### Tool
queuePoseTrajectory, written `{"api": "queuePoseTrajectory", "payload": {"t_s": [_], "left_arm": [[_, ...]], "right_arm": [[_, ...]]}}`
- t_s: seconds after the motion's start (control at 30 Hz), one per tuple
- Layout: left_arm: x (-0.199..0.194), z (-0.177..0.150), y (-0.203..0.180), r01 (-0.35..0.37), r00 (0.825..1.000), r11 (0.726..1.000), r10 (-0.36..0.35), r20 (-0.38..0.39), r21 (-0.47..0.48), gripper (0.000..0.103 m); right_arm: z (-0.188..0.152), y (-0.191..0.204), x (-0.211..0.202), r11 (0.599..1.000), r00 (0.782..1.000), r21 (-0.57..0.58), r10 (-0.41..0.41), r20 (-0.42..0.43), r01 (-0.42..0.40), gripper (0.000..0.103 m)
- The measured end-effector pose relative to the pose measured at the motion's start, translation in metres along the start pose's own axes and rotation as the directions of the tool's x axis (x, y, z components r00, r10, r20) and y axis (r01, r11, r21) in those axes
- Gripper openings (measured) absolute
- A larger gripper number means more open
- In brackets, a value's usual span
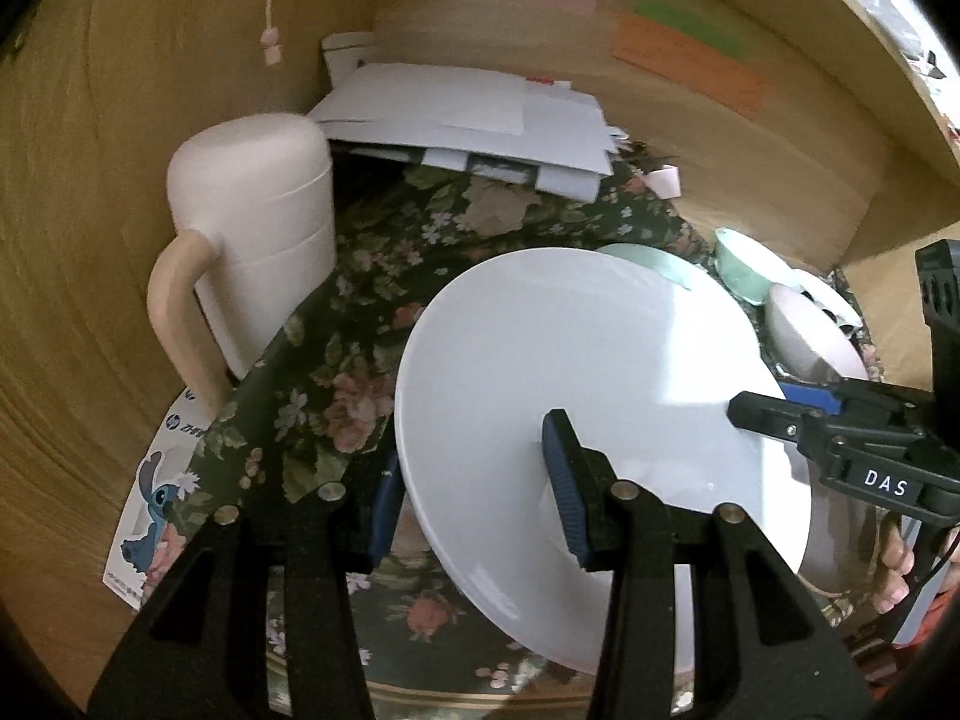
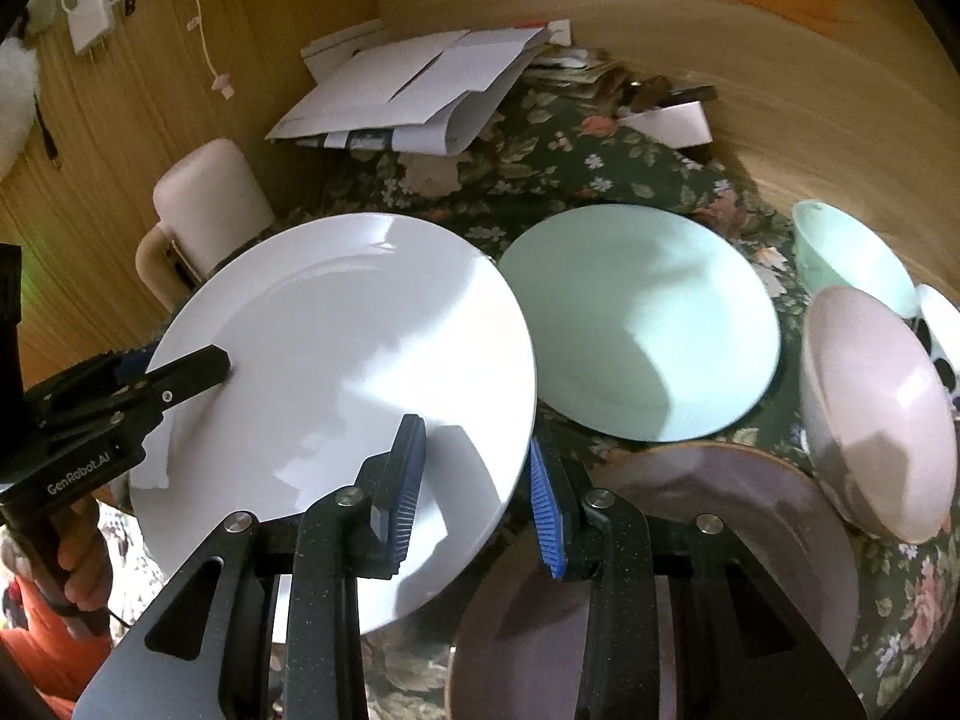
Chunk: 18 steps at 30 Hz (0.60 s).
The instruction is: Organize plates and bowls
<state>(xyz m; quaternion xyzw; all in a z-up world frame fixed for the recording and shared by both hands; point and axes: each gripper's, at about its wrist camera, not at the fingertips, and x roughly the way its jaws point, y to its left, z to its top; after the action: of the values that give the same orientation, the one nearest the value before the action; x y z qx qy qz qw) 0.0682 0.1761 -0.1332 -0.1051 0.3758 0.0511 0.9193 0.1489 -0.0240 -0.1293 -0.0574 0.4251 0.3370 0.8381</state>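
Note:
A white plate (image 1: 576, 372) (image 2: 360, 360) is held tilted above the floral tablecloth. My left gripper (image 1: 474, 480) straddles its near-left rim, one finger above and one below; it also shows in the right wrist view (image 2: 180, 378). My right gripper (image 2: 474, 480) straddles the plate's other rim, with a visible gap at the pads; it also shows in the left wrist view (image 1: 774, 414). A mint plate (image 2: 642, 324) lies behind. A pink plate (image 2: 720, 516) lies under my right gripper. A pink bowl (image 2: 876, 408) and a mint bowl (image 2: 852, 252) stand at the right.
A cream jug with a handle (image 1: 252, 252) stands at the left. A pile of white papers (image 1: 474, 120) lies at the back. Wooden walls (image 1: 120, 180) close in the table on the left and back. A black-and-white dish (image 2: 942, 330) sits at the far right.

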Motion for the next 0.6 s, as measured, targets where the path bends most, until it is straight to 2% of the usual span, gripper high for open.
{"api": "queuePoseTrajectory", "payload": {"t_s": [0.6], "left_arm": [[-0.008,-0.001,-0.059,0.08,0.997,0.995,-0.082,0.015,0.067,0.044]], "right_arm": [[-0.025,-0.044,-0.043,0.995,0.997,0.085,-0.048,0.059,0.043,0.031]]}}
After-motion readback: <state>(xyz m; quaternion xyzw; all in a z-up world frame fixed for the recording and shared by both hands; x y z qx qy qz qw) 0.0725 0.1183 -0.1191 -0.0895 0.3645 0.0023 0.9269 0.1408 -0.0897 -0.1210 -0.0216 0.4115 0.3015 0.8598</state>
